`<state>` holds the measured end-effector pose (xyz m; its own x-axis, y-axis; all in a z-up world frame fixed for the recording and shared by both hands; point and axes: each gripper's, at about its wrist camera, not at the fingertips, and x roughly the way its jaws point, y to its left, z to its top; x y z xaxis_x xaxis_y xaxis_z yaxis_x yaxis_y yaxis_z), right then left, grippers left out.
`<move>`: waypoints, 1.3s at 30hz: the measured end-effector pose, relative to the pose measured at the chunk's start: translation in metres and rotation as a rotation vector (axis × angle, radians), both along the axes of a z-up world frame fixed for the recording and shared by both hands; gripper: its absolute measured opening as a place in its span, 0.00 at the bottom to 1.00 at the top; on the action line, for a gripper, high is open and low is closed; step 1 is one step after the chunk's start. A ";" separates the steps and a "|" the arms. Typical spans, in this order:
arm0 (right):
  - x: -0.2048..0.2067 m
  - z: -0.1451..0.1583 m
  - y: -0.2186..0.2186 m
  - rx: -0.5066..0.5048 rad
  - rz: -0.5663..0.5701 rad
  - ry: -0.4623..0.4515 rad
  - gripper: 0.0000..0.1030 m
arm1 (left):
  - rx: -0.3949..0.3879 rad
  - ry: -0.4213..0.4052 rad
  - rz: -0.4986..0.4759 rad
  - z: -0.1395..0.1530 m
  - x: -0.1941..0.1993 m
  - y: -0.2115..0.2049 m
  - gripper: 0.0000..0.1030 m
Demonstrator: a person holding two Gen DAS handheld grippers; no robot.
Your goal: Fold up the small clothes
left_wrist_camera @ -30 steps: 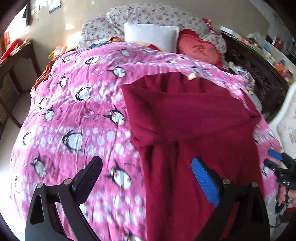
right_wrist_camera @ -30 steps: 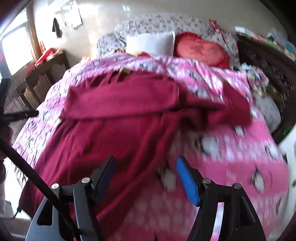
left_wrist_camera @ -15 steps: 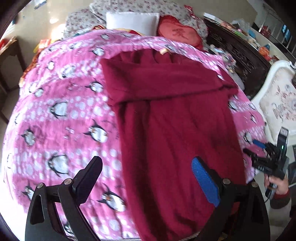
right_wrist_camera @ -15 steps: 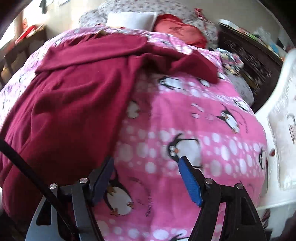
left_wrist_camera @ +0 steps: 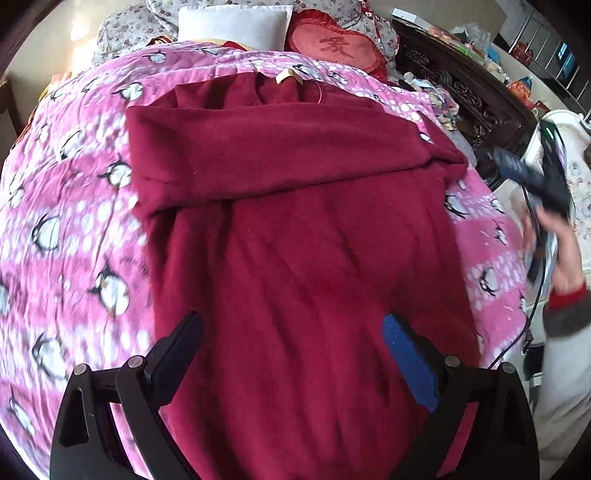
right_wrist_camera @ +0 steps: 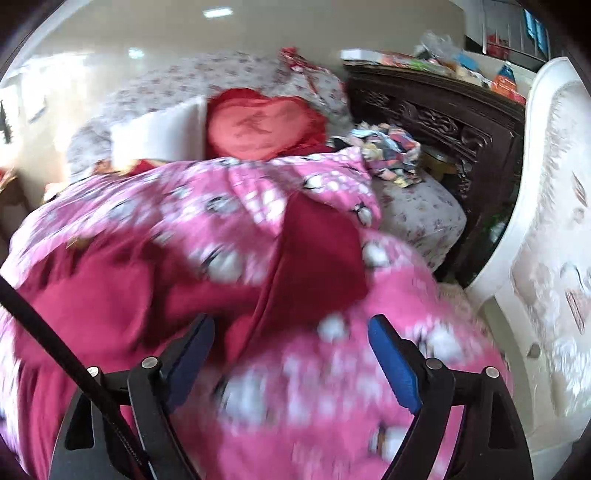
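A dark red sweater (left_wrist_camera: 303, 236) lies spread on a pink penguin-print quilt (left_wrist_camera: 62, 206), collar toward the pillows, with one sleeve folded across its chest. My left gripper (left_wrist_camera: 291, 354) is open and empty above the sweater's lower body. In the blurred right wrist view the sweater's right sleeve end (right_wrist_camera: 317, 254) lies on the quilt (right_wrist_camera: 332, 406) just ahead of my right gripper (right_wrist_camera: 291, 354), which is open and empty. The right gripper also shows in the left wrist view (left_wrist_camera: 546, 184), at the bed's right edge.
A white pillow (left_wrist_camera: 232, 22) and a red heart cushion (left_wrist_camera: 336, 48) lie at the head of the bed. A dark carved cabinet (right_wrist_camera: 436, 122) and a white upholstered bed frame (right_wrist_camera: 546, 221) stand to the right. Loose patterned cloth (right_wrist_camera: 388, 151) lies beside the quilt.
My left gripper has swung right to sit over the middle of the sweater. My right gripper has moved right and forward to the sweater's right sleeve end. Both stayed open.
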<state>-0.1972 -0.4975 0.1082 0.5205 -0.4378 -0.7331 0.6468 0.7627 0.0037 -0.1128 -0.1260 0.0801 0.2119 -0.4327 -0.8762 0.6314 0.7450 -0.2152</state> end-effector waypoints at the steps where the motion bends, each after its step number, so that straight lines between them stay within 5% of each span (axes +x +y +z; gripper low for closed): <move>1: 0.011 -0.003 -0.008 0.006 -0.003 0.014 0.87 | -0.003 0.012 -0.003 -0.004 0.004 -0.005 0.94; 6: 0.086 -0.041 -0.059 -0.010 -0.050 0.159 0.87 | 0.024 0.050 -0.005 -0.025 0.022 -0.025 0.94; 7: 0.095 -0.051 -0.068 -0.005 -0.055 0.183 0.80 | 0.032 0.050 -0.003 -0.028 0.024 -0.028 0.94; 8: 0.100 -0.056 -0.076 -0.010 -0.053 0.203 0.67 | 0.039 0.054 -0.004 -0.032 0.027 -0.030 0.94; 9: 0.105 -0.063 -0.082 -0.020 -0.048 0.229 0.29 | 0.042 0.058 -0.005 -0.034 0.029 -0.031 0.94; 10: 0.107 -0.068 -0.088 -0.016 -0.036 0.239 0.09 | 0.045 0.064 -0.004 -0.036 0.031 -0.032 0.94; 14: 0.069 -0.042 -0.091 -0.019 -0.051 0.061 0.09 | 0.053 0.072 0.012 -0.043 0.038 -0.035 0.94; 19: -0.035 0.002 -0.066 -0.049 -0.044 -0.125 0.09 | 0.033 0.074 0.021 -0.043 0.039 -0.038 0.94; 25: -0.107 -0.043 -0.090 0.153 -0.138 -0.167 0.09 | 0.016 0.087 0.025 -0.039 0.033 -0.038 0.94; 29: -0.125 -0.071 -0.104 0.316 -0.167 -0.260 0.08 | 0.014 0.063 0.021 -0.031 0.027 -0.030 0.94; 32: -0.134 -0.065 -0.109 0.382 -0.171 -0.370 0.07 | 0.010 0.053 0.038 -0.024 0.030 -0.023 0.94; 39: -0.088 0.036 -0.055 0.192 0.035 -0.452 0.07 | -0.071 0.026 0.110 0.000 0.044 0.011 0.94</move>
